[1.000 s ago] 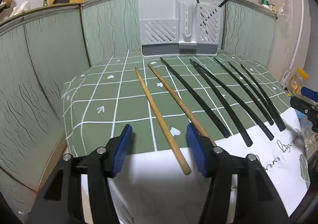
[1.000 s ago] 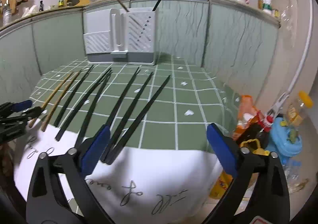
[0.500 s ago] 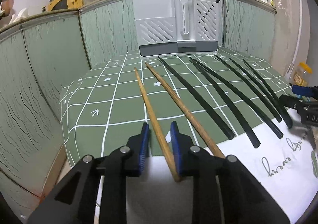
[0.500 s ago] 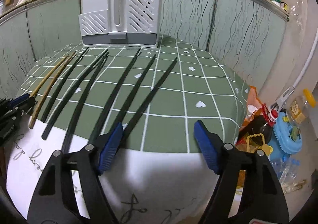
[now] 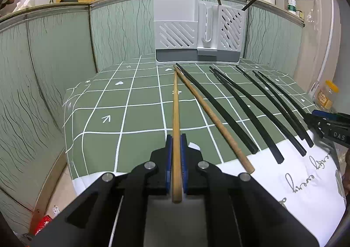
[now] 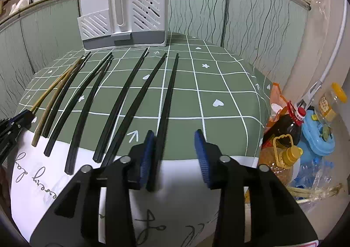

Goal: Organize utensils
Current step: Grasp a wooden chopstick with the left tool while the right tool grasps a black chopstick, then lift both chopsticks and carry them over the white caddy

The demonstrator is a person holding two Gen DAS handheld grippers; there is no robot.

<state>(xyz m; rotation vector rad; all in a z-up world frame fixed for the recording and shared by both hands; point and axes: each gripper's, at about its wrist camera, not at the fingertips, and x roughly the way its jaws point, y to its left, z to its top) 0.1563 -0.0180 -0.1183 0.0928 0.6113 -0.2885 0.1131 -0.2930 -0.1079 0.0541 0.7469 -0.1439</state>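
My left gripper (image 5: 176,144) is shut on the near end of a wooden chopstick (image 5: 175,104), which points straight at the white and grey utensil rack (image 5: 175,34). A second wooden chopstick (image 5: 214,120) and several black chopsticks (image 5: 240,111) lie fanned out to its right. In the right wrist view, my right gripper (image 6: 174,135) is closing around the rightmost black chopstick (image 6: 168,93). That stick lies against the left pad (image 6: 147,148), and the right pad stands well clear of it. The rack (image 6: 124,17) holds one wooden and one black chopstick upright.
The green checked tablecloth (image 5: 105,120) turns white where it hangs over the front edge. Green panels wall in the back and both sides. Off the table's right edge stand oil bottles (image 6: 284,128), a blue container (image 6: 317,135) and a yellow-lidded jar (image 6: 332,100).
The left jaws have closed onto the wooden chopstick, which now lines up with the gripper. The right jaws have narrowed a lot and now have the rightmost black chopstick between them.
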